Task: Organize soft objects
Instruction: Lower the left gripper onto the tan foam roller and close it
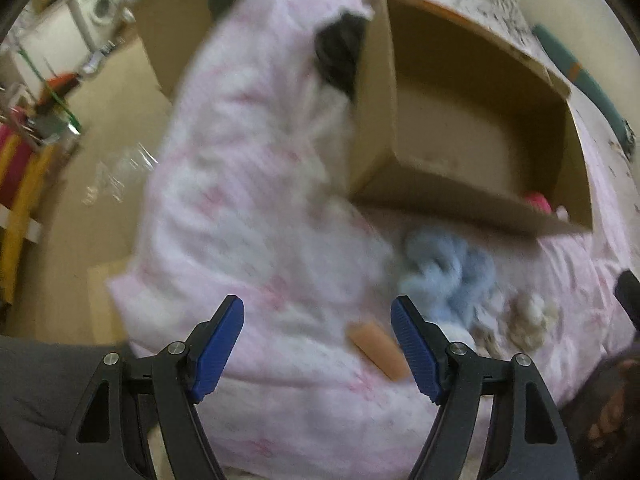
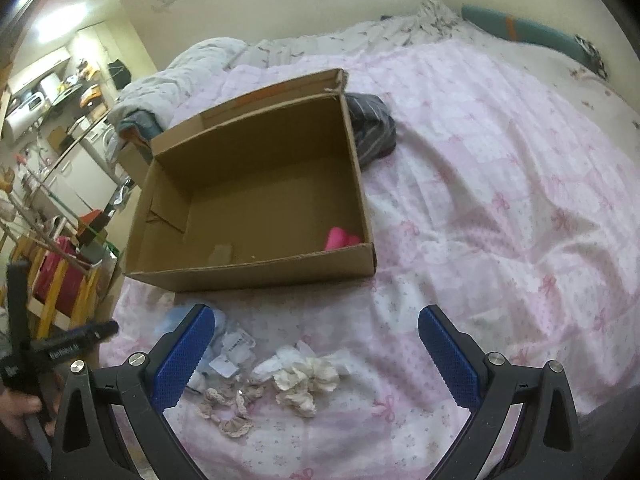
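An open cardboard box (image 2: 248,268) lies on the pink bedspread, with a pink soft object (image 2: 338,238) in its near right corner; the box also shows in the left wrist view (image 1: 460,200). In front of it lie a light blue fluffy item (image 1: 444,268), a cream fabric scrunchie (image 2: 306,380), a beige lace piece (image 2: 228,404) and a peach cylinder (image 1: 378,348). My left gripper (image 1: 318,346) is open above the bedspread, left of the blue item. My right gripper (image 2: 312,354) is open, hovering over the cream scrunchie.
A dark striped garment (image 2: 372,124) lies behind the box's right side. A grey quilt (image 2: 192,64) is bunched at the far left of the bed (image 2: 500,160). A teal pillow (image 2: 520,28) lies by the wall. Shelving and clutter (image 2: 60,240) stand left of the bed.
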The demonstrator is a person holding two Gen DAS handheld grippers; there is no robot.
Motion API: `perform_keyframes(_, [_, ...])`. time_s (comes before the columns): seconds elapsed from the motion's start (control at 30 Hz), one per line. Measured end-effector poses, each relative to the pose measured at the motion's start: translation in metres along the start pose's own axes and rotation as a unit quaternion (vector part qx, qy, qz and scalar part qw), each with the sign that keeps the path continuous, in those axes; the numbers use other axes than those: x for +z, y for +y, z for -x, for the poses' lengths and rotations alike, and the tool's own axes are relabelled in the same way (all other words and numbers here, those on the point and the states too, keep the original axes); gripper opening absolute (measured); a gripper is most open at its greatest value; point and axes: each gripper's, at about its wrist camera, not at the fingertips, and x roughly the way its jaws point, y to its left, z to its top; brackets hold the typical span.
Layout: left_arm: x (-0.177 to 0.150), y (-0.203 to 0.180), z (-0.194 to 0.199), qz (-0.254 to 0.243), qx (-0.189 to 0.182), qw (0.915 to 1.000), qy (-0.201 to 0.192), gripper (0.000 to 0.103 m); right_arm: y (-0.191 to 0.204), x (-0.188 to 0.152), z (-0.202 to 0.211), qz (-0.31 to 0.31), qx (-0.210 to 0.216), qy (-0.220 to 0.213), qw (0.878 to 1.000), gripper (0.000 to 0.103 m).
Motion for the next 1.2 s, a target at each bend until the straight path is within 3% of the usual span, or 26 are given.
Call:
perform_keyframes(0.07, [-0.006,-0.012,-0.011,-0.029,-0.013,0.9991,0.028,0.074,-0.002,0.000,-0.004,-0.010,-0.001,0.009,1.000,0.103])
perform_keyframes(0.17, [-0.013,-0.032,-0.018,-0.089,0.003,0.9955,0.034,0.066,-0.004,0.000,-0.008,-0.015,-0.001,0.016,1.000,0.103])
perform_keyframes(0.33, [-0.021,-0.043,-0.028,-0.112,-0.014,0.9915,0.065,0.065,-0.003,0.000,-0.009,-0.017,0.001,0.019,1.000,0.103])
perform_keyframes(0.43, [-0.025,-0.045,-0.039,-0.118,-0.007,0.9895,0.084,0.064,-0.005,0.000,-0.011,-0.021,-0.005,0.022,1.000,0.103])
perform_keyframes(0.53, [-0.021,-0.044,-0.046,-0.111,-0.005,0.9897,0.090,0.054,-0.007,0.001,-0.013,-0.027,-0.004,0.027,0.999,0.103])
perform_keyframes(0.6, [-0.019,-0.043,-0.050,-0.106,-0.010,0.9898,0.095,0.035,-0.007,0.001,-0.014,-0.030,-0.004,0.030,0.999,0.103])
perform_keyframes(0.73, [-0.019,-0.040,-0.052,-0.091,-0.026,0.9905,0.099,0.018,-0.007,0.000,-0.015,-0.030,-0.004,0.030,0.999,0.103])
perform_keyframes(0.8, [-0.018,-0.034,-0.053,-0.083,-0.039,0.9904,0.104,0.005,-0.008,0.000,-0.015,-0.031,-0.004,0.031,0.999,0.103])
perform_keyframes(0.83, [-0.016,-0.031,-0.055,-0.081,-0.043,0.9903,0.105,0.005,-0.008,0.001,-0.015,-0.033,-0.004,0.032,0.999,0.103])
perform_keyframes(0.97, [-0.016,-0.017,-0.033,-0.066,-0.056,0.9928,0.083,0.004,-0.010,0.001,-0.016,-0.036,-0.003,0.033,0.999,0.103])
perform_keyframes(1.2, [-0.006,0.003,0.024,-0.051,-0.064,0.9967,-0.006,0.004,-0.012,0.001,-0.016,-0.044,-0.003,0.037,0.998,0.103])
